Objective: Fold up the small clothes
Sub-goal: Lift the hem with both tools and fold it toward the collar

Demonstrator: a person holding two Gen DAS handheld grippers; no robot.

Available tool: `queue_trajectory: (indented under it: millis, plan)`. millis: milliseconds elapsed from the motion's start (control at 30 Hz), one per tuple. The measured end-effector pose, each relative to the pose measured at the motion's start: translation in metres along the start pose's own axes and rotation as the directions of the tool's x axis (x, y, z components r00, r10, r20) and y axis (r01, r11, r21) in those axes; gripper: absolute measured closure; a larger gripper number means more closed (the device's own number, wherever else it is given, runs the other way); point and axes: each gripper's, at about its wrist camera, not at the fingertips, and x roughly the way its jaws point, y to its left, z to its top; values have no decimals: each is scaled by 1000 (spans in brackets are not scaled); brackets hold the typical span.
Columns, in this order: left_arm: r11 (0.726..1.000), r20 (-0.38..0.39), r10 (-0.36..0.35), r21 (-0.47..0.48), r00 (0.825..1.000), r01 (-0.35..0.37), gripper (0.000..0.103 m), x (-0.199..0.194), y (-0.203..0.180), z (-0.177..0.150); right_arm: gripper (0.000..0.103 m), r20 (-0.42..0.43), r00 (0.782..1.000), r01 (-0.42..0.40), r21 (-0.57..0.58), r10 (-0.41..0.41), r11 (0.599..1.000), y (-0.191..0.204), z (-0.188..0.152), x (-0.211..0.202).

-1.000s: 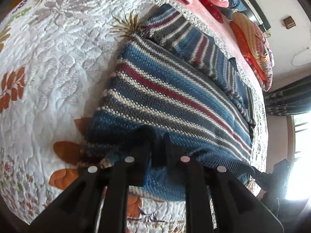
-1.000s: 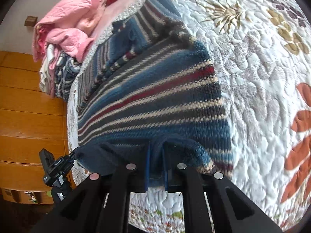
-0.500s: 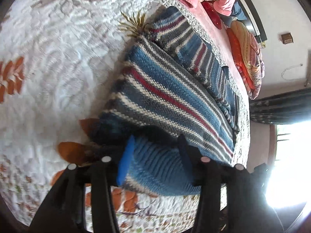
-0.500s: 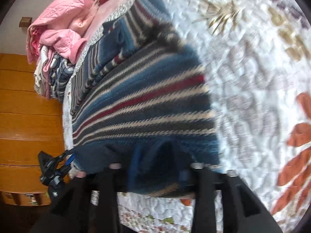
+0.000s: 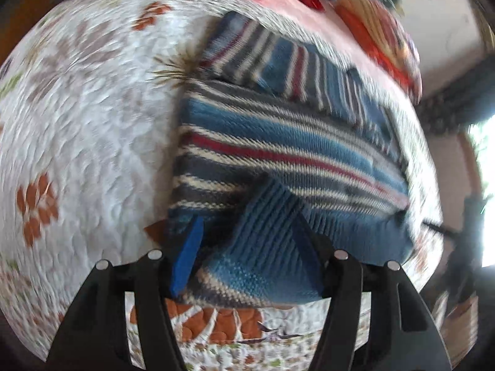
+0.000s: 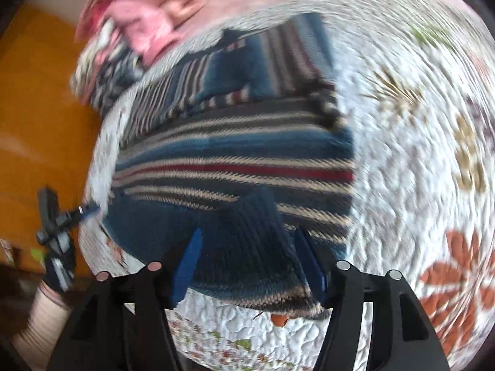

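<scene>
A blue knit sweater (image 5: 278, 142) with red, cream and grey stripes lies flat on a white quilted bedspread (image 5: 92, 123). Its near hem is bunched into a raised fold. In the left wrist view my left gripper (image 5: 247, 247) is open, its fingers spread wide on either side of that fold. In the right wrist view the sweater (image 6: 232, 154) appears again, and my right gripper (image 6: 247, 247) is open around the other end of the hem. The left gripper (image 6: 55, 232) also shows at the far left of that view. Both views are motion-blurred.
A pile of pink clothes (image 6: 154, 9) lies beyond the sweater's far end. Red and patterned pillows (image 5: 386, 40) sit at the head of the bed. Orange wood panelling (image 6: 37, 108) runs along one side. A bright window (image 5: 485, 185) is on the other.
One second ago both grippers were shut on the sweater's hem. Both have since opened wide, and the hem has dropped back into a loose fold between their fingers.
</scene>
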Motion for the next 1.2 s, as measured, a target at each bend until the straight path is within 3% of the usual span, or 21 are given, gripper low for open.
queue_trajectory:
  millis: [200, 367, 433, 500, 567, 633, 733, 967, 1200]
  plan:
    - [987, -66, 86, 144, 994, -76, 40, 31, -14, 6, 40, -82, 994, 61, -104, -69, 993, 12, 7, 33]
    - [977, -98, 120, 187, 988, -100, 35, 48, -14, 9, 40, -138, 985, 88, -126, -105, 988, 9, 7, 57]
    - [976, -98, 123, 194, 988, -102, 35, 50, -15, 9, 47, -150, 980, 113, -136, -133, 984, 10, 5, 64]
    - [972, -93, 134, 205, 987, -113, 40, 51, -20, 7, 59, -140, 978, 131, -152, -152, 980, 11, 2, 66]
    - [972, -96, 122, 214, 988, -99, 59, 50, -24, 3, 77, -126, 980, 131, -165, -153, 978, 14, -2, 65]
    - [971, -86, 133, 211, 987, -113, 72, 47, -24, 0, 91, -115, 982, 125, -178, -146, 976, 17, -6, 62]
    - [981, -69, 102, 171, 992, -89, 94, 37, -20, -4, 93, -86, 987, 120, -197, -139, 973, 21, -13, 50]
    - [992, 49, 11, 125, 999, -17, 95, -7, -21, -26, 94, 7, 997, 73, -163, -73, 984, 28, -29, 11]
    - [987, 179, 1, 158, 984, -30, 95, -51, -40, -15, 94, 100, 994, 49, -147, -35, 988, 38, -24, -27]
